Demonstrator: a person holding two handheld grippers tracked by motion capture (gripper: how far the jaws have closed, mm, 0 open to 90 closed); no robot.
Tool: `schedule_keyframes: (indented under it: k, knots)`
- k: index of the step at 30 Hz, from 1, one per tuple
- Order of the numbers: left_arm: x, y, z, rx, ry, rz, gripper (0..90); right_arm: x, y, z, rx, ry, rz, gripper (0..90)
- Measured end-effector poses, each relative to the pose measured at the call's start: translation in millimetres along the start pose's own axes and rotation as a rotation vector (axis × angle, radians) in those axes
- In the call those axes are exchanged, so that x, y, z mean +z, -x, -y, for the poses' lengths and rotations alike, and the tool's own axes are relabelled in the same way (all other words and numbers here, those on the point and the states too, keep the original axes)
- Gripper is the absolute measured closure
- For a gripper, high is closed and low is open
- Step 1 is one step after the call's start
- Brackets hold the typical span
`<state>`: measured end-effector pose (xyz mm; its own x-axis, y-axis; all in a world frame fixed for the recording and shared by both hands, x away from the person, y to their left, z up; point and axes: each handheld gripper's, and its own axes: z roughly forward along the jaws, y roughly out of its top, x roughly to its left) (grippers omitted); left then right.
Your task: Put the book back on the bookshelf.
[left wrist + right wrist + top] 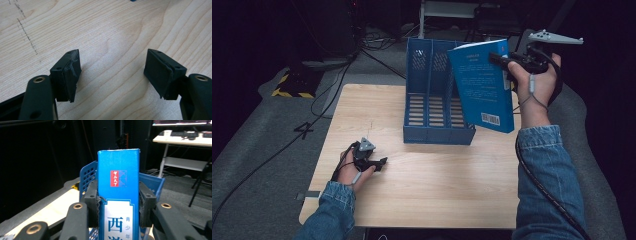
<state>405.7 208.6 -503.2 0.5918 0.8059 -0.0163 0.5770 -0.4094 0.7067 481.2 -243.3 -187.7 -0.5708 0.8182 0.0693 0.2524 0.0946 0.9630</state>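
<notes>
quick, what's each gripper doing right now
Left gripper: open, nothing between its fingers, low over the table.
Right gripper: shut on the blue book, held up beside the blue file rack.

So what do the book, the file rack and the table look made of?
Book: paper with a glossy blue cover, sheen and printed barcode. Rack: likely moulded blue plastic, with slotted, perforated walls. Table: pale wood or wood-look laminate, grain lines visible, matte.
</notes>
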Motion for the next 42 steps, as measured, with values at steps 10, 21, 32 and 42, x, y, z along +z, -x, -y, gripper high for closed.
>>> schedule_keyframes:
  k: [10,21,32,42]
  knots:
    - [0.0,-0.1,-0.1,0.001,0.0,0.002,29.6,12.5,25.7,-7.2,0.081,0.009,0.078,61.8]
    - [0.0,-0.3,-0.2,0.005,-0.001,0.001,29.6,40.6,32.7,-10.7,0.178,0.015,0.15,61.7]
    - [0.5,0.0,0.1,0.003,0.005,0.002,29.7,70.6,25.8,-17.0,0.204,0.022,0.2,61.7]
    - [0.2,1.1,0.4,-0.005,0.003,0.001,29.9,91.7,21.2,-10.6,0.187,0.041,0.209,61.6]
